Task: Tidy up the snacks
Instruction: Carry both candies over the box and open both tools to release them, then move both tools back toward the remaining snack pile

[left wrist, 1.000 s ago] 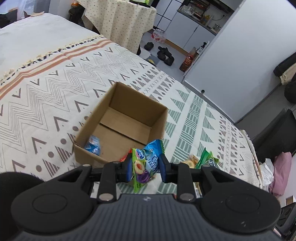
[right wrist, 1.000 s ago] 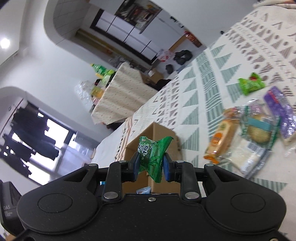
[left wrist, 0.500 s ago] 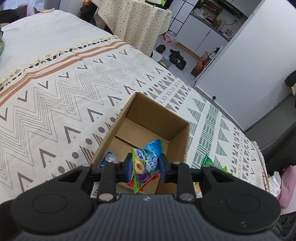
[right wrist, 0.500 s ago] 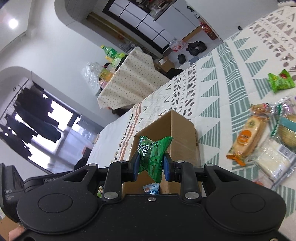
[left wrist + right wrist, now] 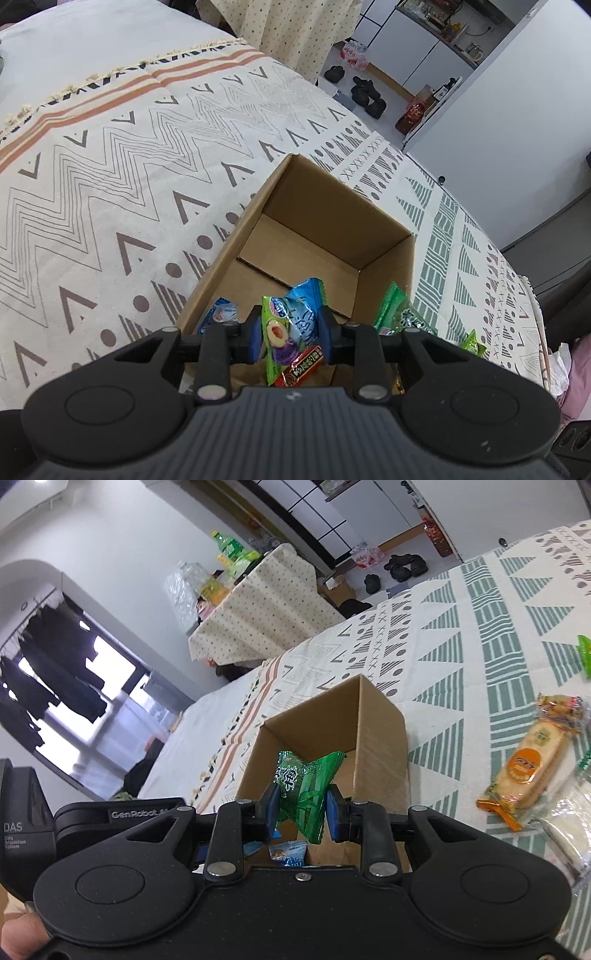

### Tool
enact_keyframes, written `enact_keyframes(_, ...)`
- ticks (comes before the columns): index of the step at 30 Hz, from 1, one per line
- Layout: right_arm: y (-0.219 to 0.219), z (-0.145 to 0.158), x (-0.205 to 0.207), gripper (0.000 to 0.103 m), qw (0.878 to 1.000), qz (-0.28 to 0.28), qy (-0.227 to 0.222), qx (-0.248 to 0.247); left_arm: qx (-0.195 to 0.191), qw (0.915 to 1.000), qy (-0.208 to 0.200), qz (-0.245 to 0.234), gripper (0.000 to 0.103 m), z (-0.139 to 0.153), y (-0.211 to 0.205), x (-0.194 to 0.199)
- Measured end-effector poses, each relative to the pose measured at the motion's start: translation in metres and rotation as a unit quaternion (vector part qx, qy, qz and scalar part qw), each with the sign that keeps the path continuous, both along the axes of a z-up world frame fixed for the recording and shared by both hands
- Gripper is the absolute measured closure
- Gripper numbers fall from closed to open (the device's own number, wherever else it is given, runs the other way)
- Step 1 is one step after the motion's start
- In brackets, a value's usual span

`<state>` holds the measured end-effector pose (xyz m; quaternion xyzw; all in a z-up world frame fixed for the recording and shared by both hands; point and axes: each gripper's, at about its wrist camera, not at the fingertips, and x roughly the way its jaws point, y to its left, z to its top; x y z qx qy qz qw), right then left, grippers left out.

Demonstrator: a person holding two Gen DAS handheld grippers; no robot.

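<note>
An open cardboard box (image 5: 332, 206) (image 5: 380, 738) stands on the patterned bedspread. My left gripper (image 5: 290, 328) is shut on a blue and green snack packet (image 5: 291, 321) and hangs over the box's near side. Inside the box lie a blue packet (image 5: 221, 314) and a red bar (image 5: 304, 365). My right gripper (image 5: 301, 805) is shut on a green candy packet (image 5: 306, 786), just above the box's near edge; that same green packet (image 5: 397, 310) shows at the box's right wall in the left wrist view. A blue packet (image 5: 290, 853) shows below it.
Loose snacks lie on the bedspread right of the box: an orange-labelled cake bar (image 5: 532, 764), a clear-wrapped packet (image 5: 569, 830), a small green candy (image 5: 474, 343). The other hand-held device (image 5: 22, 823) sits at far left. A cloth-covered table (image 5: 266, 598) stands beyond the bed.
Both grippers have come closer to the box with their packets held. The left one has sunk over the box's opening; the right one has rolled and come over the box's edge.
</note>
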<state>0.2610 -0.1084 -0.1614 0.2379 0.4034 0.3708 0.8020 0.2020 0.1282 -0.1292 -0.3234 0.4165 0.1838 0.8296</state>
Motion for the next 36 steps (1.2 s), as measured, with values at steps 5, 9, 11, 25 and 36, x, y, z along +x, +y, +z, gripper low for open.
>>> enact_keyframes(5,0.007,0.0,0.0,0.075,1.0,0.005,-0.008,-0.015,-0.004,0.9998,0.02,0.009,0.058,-0.008,0.006,0.004)
enact_keyframes(9,0.012,-0.002,0.001,0.068,1.0,0.008,-0.007,-0.019,-0.008,0.9997,0.02,0.01,0.047,-0.008,0.01,0.002)
enact_keyframes(11,0.013,-0.001,0.001,0.066,1.0,0.007,-0.008,-0.021,-0.001,0.9997,0.022,0.012,0.044,-0.006,0.011,0.0)
enact_keyframes(25,-0.02,0.023,-0.013,0.052,0.998,-0.034,-0.028,-0.043,0.036,0.999,0.025,-0.006,0.013,0.017,-0.009,-0.015)
enact_keyframes(36,-0.057,0.044,-0.036,0.025,0.995,-0.043,-0.041,-0.085,0.053,0.9979,0.017,-0.033,0.003,0.034,-0.041,-0.031)
